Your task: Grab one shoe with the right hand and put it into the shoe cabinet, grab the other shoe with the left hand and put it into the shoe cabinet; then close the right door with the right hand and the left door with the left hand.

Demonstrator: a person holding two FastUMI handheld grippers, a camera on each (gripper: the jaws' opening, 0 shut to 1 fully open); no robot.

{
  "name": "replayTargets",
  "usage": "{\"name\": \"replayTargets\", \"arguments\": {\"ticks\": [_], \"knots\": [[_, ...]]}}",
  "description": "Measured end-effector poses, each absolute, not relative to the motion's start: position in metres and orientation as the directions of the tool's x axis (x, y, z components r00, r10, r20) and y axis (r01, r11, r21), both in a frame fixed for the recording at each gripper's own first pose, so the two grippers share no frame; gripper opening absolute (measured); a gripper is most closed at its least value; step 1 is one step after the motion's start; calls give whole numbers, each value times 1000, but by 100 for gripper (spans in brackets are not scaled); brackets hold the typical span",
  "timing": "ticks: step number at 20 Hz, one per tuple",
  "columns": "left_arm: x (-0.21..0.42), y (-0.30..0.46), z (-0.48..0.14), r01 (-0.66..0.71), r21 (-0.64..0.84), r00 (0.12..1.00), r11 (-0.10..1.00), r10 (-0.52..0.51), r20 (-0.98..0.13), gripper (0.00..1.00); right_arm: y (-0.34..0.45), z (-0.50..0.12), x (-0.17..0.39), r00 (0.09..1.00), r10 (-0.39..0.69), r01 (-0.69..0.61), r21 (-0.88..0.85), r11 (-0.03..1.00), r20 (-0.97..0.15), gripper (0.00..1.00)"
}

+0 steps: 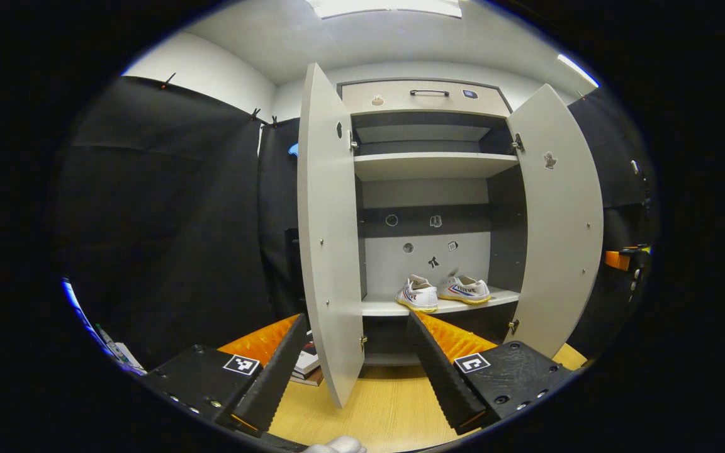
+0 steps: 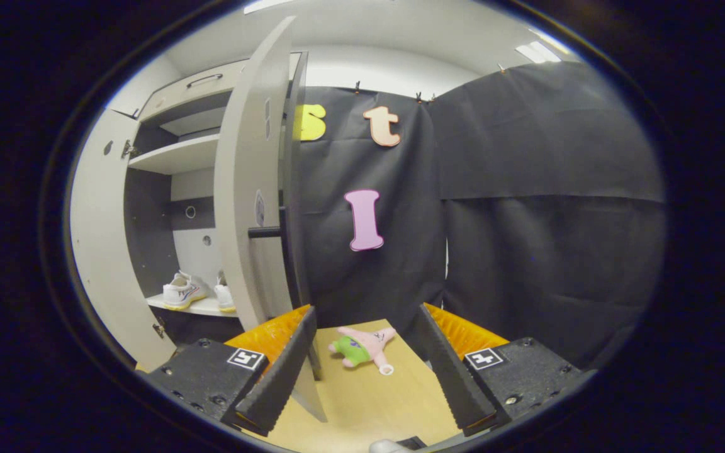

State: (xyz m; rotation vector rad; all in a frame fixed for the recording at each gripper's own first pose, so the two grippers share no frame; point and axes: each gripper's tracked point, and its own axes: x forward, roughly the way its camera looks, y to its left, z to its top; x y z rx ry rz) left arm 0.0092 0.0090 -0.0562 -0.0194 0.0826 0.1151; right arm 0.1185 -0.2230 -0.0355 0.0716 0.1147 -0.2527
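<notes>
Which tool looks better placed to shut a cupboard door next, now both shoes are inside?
Probably the right tool: open, and the right door stands just beyond its fingers. The task also shuts that door first. The left tool is open too, facing the left door edge.

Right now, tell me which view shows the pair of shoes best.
The left gripper view: both shoes sit in full sight on the cabinet's lower shelf. In the right gripper view the right door hides most of the second shoe.
</notes>
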Motion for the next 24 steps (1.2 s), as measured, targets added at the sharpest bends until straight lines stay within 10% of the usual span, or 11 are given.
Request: {"name": "replayTargets", "arguments": {"ticks": [24], "knots": [[8,35,-57,-159,-7,983,987,158,-90,96,-95,-13,138,996,-40,41,11,999,-83,93]]}}
